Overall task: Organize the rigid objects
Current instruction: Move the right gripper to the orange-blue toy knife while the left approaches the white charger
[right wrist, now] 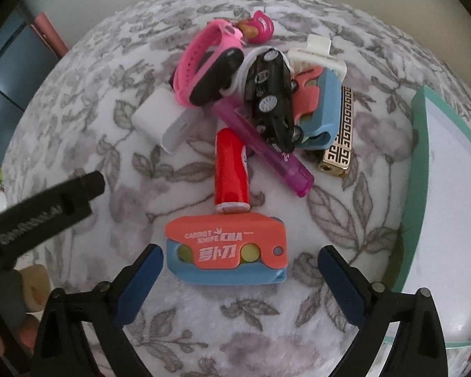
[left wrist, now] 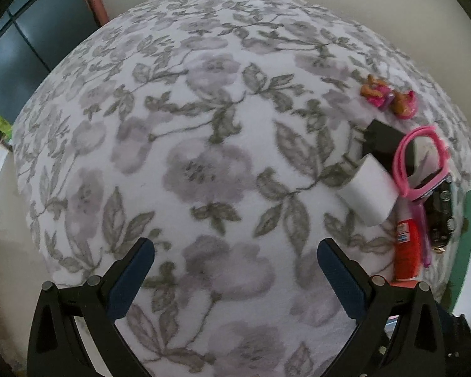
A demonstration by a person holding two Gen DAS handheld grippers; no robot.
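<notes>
Both grippers hang over a floral blanket (left wrist: 204, 125) with jaws spread wide, gripping nothing. The right gripper (right wrist: 240, 260) straddles the orange-and-blue carrot knife (right wrist: 226, 251), pads clear of both its ends. Just beyond it lies a red tube (right wrist: 232, 169), then a jumbled pile: purple pen (right wrist: 285, 163), black toy car (right wrist: 273, 100), pink band (right wrist: 201, 59), white charger (right wrist: 163, 119), gold lighter (right wrist: 339, 138). A second knife (right wrist: 323, 103) is mostly buried under the car. A teal-rimmed tray (right wrist: 419, 157) sits right, cut off by the frame. The left gripper (left wrist: 235, 251) has bare blanket below it, with lots of room far and left.
</notes>
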